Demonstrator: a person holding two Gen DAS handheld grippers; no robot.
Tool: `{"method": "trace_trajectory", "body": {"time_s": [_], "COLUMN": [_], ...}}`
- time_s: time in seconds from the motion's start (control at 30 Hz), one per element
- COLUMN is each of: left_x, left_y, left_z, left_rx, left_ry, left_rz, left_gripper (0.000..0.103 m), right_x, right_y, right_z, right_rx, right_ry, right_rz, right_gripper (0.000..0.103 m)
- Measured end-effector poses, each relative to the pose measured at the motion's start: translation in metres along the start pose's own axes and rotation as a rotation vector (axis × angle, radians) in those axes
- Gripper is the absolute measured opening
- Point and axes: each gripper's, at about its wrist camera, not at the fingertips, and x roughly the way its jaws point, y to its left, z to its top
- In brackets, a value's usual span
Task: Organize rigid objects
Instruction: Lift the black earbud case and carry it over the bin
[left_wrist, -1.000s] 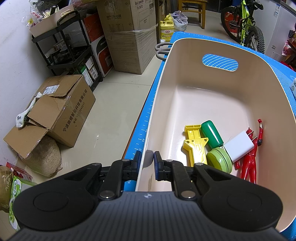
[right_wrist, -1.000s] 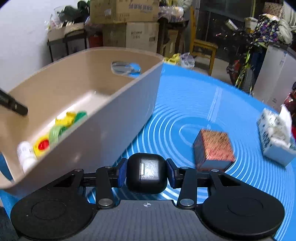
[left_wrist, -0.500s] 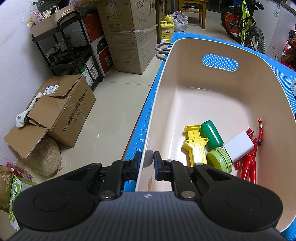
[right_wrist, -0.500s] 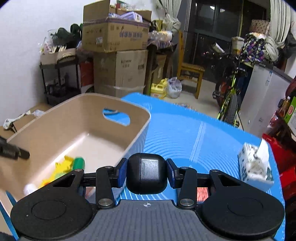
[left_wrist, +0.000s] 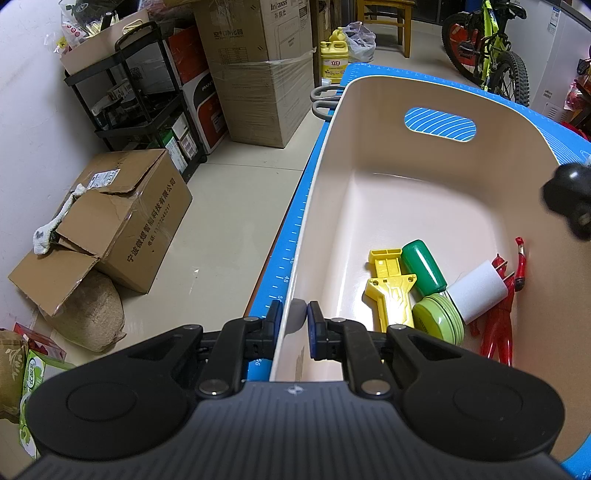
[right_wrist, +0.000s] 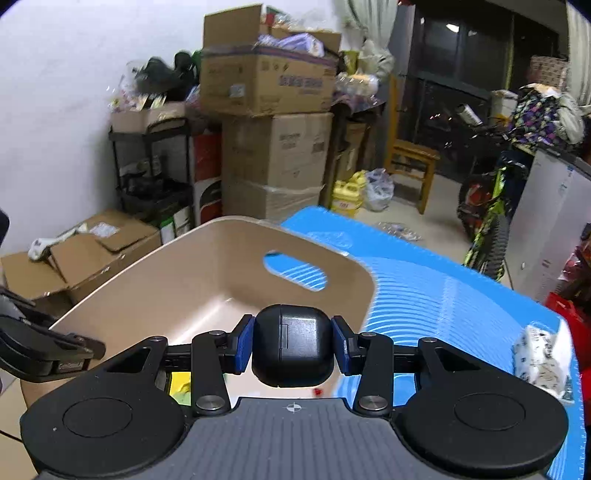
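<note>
A beige plastic bin (left_wrist: 424, 206) stands on the blue mat (left_wrist: 284, 266). My left gripper (left_wrist: 293, 317) is shut on the bin's left rim. Inside lie a yellow scraper (left_wrist: 388, 288), a green cylinder (left_wrist: 423, 267), a green round tin (left_wrist: 437, 321), a white charger (left_wrist: 478, 291) and a red figure (left_wrist: 508, 306). My right gripper (right_wrist: 291, 345) is shut on a black earbud case (right_wrist: 291, 347) and holds it above the bin (right_wrist: 207, 280). That case shows at the right edge of the left wrist view (left_wrist: 570, 199).
A tissue pack (right_wrist: 543, 358) lies on the mat (right_wrist: 443, 295) at the right. Grey scissor handles (left_wrist: 325, 101) lie beyond the bin's far left corner. Cardboard boxes (left_wrist: 122, 218), a black shelf rack (left_wrist: 147, 114) and a bicycle (left_wrist: 487, 55) stand on the floor around the table.
My right gripper has risen and moved left over the bin with the black case. The case now enters the left wrist view. My left gripper has stayed on the rim.
</note>
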Motion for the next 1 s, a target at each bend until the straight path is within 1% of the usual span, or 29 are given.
{"method": "trace_trajectory", "body": {"time_s": [0.13,0.27,0.4,0.47,0.63,0.83,1.0], "left_x": [0.0,0.0,0.0,0.0,-0.001,-0.001,-0.001], "left_y": [0.0,0.0,0.0,0.0,0.001,0.001,0.0], "left_z": [0.0,0.0,0.0,0.0,0.001,0.0,0.0], "left_rx": [0.0,0.0,0.001,0.001,0.001,0.001,0.0], "left_ry": [0.0,0.0,-0.001,-0.001,-0.001,0.0,0.0], "left_rz": [0.0,0.001,0.001,0.001,0.003,0.002,0.002], "left_gripper": [0.016,0.016,0.016,0.016,0.016,0.016,0.016], "right_x": [0.019,0.034,0.046,0.049,0.053,0.054,0.062], "right_y": [0.016,0.028,0.041,0.047,0.054,0.051,0.054], "right_z": [-0.001,-0.009,-0.017,-0.017,-0.018,-0.019,-0.019], "right_rx": [-0.017,-0.041,-0.079,-0.125,-0.166,-0.17,-0.19], "right_ry": [0.068,0.14,0.199,0.208,0.251,0.28,0.344], "right_rz": [0.022,0.042,0.035,0.015,0.023,0.037,0.054], "right_gripper": [0.049,0.049,0.049,0.049,0.049,0.049,0.049]}}
